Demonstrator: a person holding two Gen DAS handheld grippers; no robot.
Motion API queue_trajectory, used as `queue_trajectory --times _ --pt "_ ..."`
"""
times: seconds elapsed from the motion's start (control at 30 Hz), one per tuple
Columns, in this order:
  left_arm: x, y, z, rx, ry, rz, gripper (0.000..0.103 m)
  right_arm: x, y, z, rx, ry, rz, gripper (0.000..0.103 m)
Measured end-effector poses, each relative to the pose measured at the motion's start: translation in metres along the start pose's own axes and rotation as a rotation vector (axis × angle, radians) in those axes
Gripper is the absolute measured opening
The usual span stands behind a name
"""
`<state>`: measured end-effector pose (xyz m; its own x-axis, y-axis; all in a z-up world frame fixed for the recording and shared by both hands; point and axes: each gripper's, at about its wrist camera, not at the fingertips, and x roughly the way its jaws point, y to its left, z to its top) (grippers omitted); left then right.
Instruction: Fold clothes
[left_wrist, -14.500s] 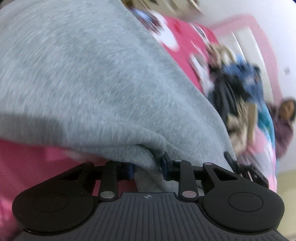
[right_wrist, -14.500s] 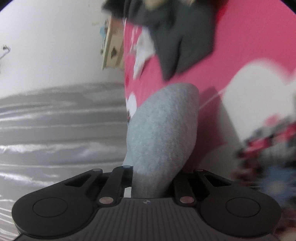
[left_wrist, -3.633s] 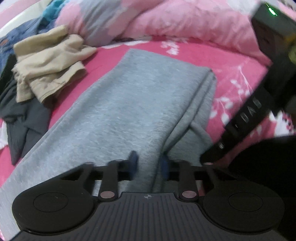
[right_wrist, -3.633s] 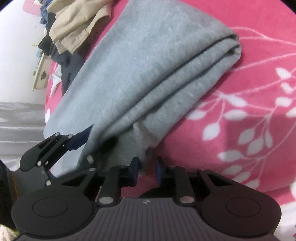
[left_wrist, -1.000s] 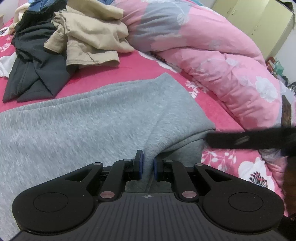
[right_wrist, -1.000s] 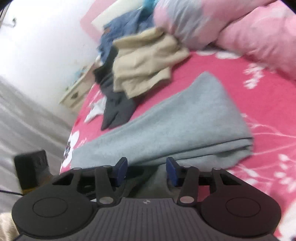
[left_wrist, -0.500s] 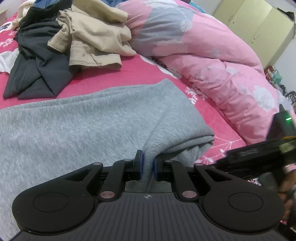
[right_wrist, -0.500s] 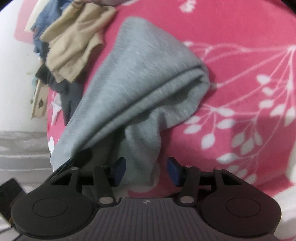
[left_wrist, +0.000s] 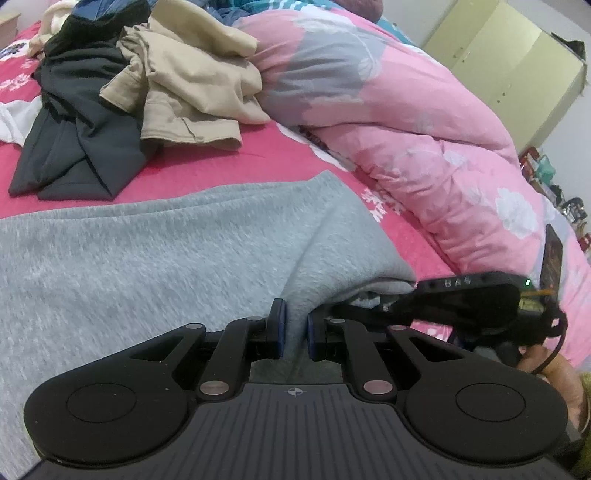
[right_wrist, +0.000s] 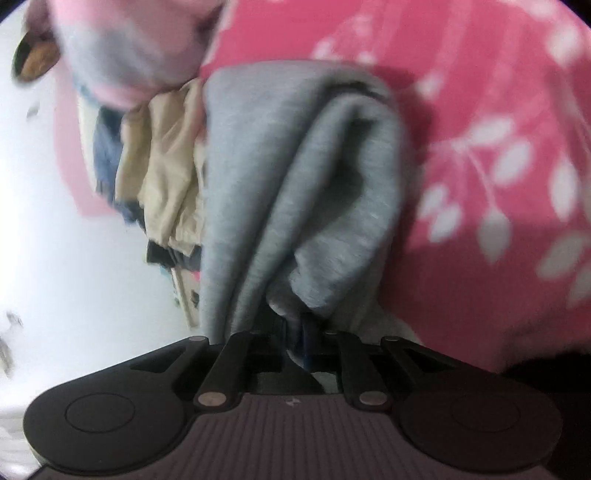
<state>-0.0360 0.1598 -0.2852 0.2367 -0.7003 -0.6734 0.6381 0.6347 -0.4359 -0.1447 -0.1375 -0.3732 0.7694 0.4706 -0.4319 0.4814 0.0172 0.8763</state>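
- Bedding in deep pink with white leaf and flower print covers the bed (left_wrist: 229, 162), and the grey garment (left_wrist: 147, 251) lies spread across its near part, reaching past the left border of the left wrist view
- Along the far side a bulky pink quilt (left_wrist: 406, 122) runs toward the right edge of the bed; bare sheet shows between the quilt and the grey cloth's right corner, and again in a strip between the grey cloth and the clothes pile
- Piled at the far left corner are a beige garment (left_wrist: 192, 81) and a dark garment (left_wrist: 81, 147), the beige one partly on top; both lie apart from the grey cloth
- No boxes or baskets show on the bed; pale green cupboards (left_wrist: 509, 62) stand behind the quilt
- Left tongs (left_wrist: 293, 334) are nearly closed, pinching a ridge of grey fabric at the near edge, as half a second ago
- Right tongs (right_wrist: 295, 350), seen in the left view as a dark body (left_wrist: 476, 295) at the garment's right corner, are now closed on the bunched grey end (right_wrist: 295, 184); half a second ago they stood wide apart with nothing between them
- Right wrist view is blurred, with the grey folds hanging up and away from the fingers
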Motion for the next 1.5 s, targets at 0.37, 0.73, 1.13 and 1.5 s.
queue_trajectory --times 0.37,0.73,1.13,1.5 --pt "0.023 -0.015 -0.022 0.172 0.073 0.036 0.01 0.062 0.046 0.016 -0.446 -0.012 -0.318 0.006" --pt "0.044 -0.05 -0.056 0.664 0.106 0.143 0.014 -0.049 0.061 0.022 -0.527 -0.023 -0.387 0.048" --pt "0.049 -0.068 -0.082 0.946 0.092 0.234 0.017 -0.059 0.025 0.073 -0.036 -0.121 -0.307 0.053" --pt "0.052 -0.068 -0.086 1.016 0.092 0.223 0.021 -0.054 0.048 0.062 -0.444 -0.198 -0.526 0.009"
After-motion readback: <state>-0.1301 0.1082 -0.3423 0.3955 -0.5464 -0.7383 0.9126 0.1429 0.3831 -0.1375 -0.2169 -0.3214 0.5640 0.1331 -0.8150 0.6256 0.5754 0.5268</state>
